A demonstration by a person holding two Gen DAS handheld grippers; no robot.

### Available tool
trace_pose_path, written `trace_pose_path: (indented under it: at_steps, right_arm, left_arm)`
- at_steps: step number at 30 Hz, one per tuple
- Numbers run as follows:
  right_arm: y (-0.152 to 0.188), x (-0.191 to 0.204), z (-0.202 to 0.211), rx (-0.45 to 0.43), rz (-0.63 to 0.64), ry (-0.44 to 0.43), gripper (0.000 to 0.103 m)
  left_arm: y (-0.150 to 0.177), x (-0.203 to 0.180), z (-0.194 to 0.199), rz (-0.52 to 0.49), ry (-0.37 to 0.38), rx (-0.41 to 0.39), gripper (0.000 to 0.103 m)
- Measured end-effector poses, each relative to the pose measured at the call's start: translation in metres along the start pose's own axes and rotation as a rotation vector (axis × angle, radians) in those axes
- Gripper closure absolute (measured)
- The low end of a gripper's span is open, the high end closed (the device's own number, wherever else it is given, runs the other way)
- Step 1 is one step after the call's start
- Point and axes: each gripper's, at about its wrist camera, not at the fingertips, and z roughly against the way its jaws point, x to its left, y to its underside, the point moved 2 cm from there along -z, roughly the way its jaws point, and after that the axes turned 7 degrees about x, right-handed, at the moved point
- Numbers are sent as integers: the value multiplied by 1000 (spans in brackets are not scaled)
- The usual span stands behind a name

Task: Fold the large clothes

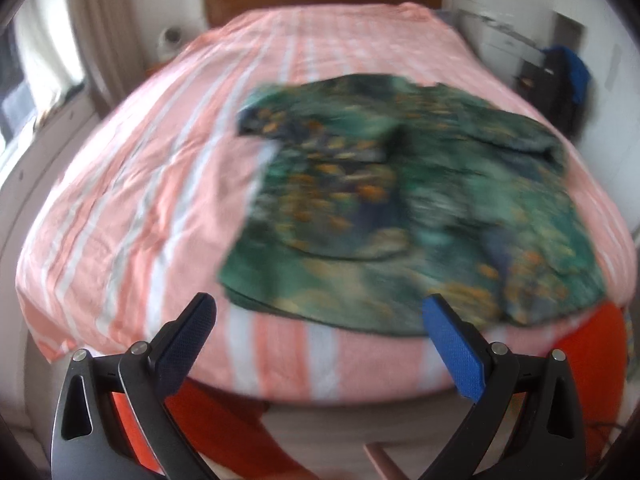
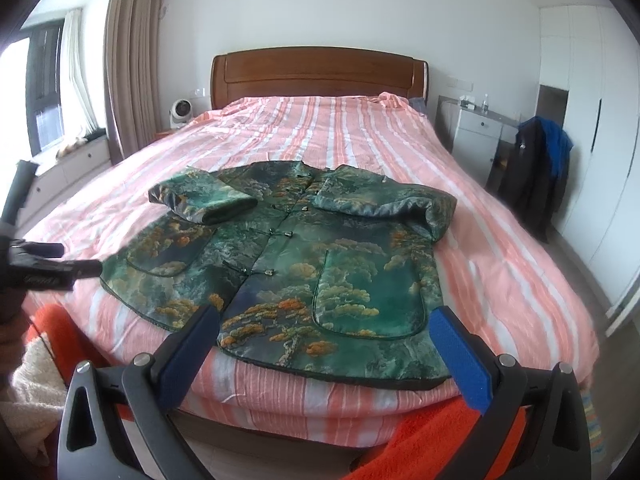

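A green jacket [image 2: 296,264] with a tree and cloud print lies flat, front up, near the foot of the bed [image 2: 320,140]. Both sleeves are folded in across its chest. It also shows, blurred, in the left wrist view [image 1: 400,200]. My right gripper [image 2: 322,312] is open and empty, hovering over the jacket's bottom hem. My left gripper [image 1: 318,308] is open and empty, just short of the hem's left corner. The left gripper's body shows at the left edge of the right wrist view [image 2: 44,264].
The bed has a pink and white striped cover [image 1: 160,180] and a wooden headboard [image 2: 320,76]. Orange cloth [image 2: 440,436] lies below the bed's foot. A chair with dark and blue clothes [image 2: 540,168] stands at the right. A window seat [image 2: 80,160] runs along the left.
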Motion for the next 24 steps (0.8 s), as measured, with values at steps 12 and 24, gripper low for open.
trace_pose_path:
  at_steps: [12,24]
  right_arm:
    - [13,-152,-116,297,-235,-181,0]
    - [21,-128,-192,567,-101,-223,73]
  left_arm:
    - [-47,97,-133,90,223,244,1]
    - [-32,44,-126,-64,155,233,92]
